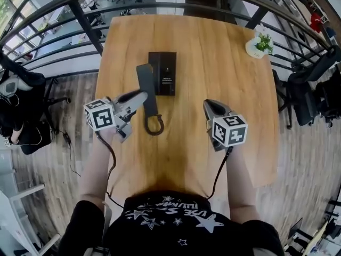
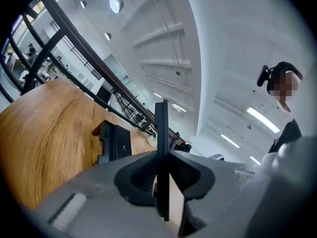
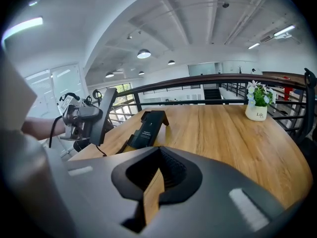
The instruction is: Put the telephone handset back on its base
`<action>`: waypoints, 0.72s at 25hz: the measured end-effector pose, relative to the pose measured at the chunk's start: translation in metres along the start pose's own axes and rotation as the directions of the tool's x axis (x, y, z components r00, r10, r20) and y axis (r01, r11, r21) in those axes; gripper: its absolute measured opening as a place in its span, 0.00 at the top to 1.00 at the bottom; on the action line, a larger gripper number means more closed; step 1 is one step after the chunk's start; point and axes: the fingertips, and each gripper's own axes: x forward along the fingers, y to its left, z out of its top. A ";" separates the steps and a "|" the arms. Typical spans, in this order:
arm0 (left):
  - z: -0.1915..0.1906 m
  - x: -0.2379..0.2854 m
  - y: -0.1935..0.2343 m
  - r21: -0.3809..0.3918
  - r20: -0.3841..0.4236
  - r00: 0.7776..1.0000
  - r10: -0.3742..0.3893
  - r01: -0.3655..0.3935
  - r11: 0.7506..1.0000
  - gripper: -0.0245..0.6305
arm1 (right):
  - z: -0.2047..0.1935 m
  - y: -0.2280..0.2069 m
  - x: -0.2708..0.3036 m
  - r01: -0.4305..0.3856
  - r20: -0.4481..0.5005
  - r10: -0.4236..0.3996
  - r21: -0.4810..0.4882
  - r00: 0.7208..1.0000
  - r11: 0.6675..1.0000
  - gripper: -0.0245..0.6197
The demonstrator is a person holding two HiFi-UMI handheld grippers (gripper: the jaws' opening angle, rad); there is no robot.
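Observation:
The black telephone base [image 1: 162, 72] lies flat at the middle of the wooden table [image 1: 224, 68]. The dark handset [image 1: 146, 85] is tilted just left of the base, and its coiled cord [image 1: 154, 125] hangs in a loop toward me. My left gripper [image 1: 140, 96] is shut on the handset from the left. In the left gripper view the handset [image 2: 161, 128] stands edge-on between the jaws, with the base [image 2: 115, 142] beyond it. My right gripper [image 1: 209, 105] hovers right of the cord, shut with nothing in it. The right gripper view shows the base [image 3: 147, 127] and the left gripper [image 3: 81, 118] holding the handset [image 3: 106, 114].
A small potted plant [image 1: 260, 44] stands at the table's far right corner. A dark metal railing [image 1: 80, 16] curves round the far and left sides. Black office chairs [image 1: 311, 97] stand off the right edge. Bare tabletop lies right of the base.

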 end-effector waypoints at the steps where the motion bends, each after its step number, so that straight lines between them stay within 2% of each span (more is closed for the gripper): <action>1: 0.001 0.002 0.006 0.005 -0.007 1.000 0.000 0.001 1.000 0.84 | 0.002 0.001 0.002 -0.004 0.011 0.004 0.003 1.000 1.000 0.96; 7: 0.010 0.024 0.047 -0.023 -0.032 0.999 0.005 -0.006 1.000 0.84 | 0.009 -0.008 0.028 -0.022 -0.003 0.022 0.007 1.000 1.000 0.96; 11: 0.008 0.036 0.068 -0.011 -0.066 0.998 0.003 -0.004 1.000 0.85 | 0.006 -0.016 0.041 -0.023 -0.020 0.024 0.021 1.000 0.999 0.96; 18: 0.014 0.050 0.101 -0.015 -0.071 0.997 0.006 -0.007 1.000 0.85 | -0.005 -0.022 0.060 -0.031 -0.065 0.035 0.049 0.997 0.998 0.96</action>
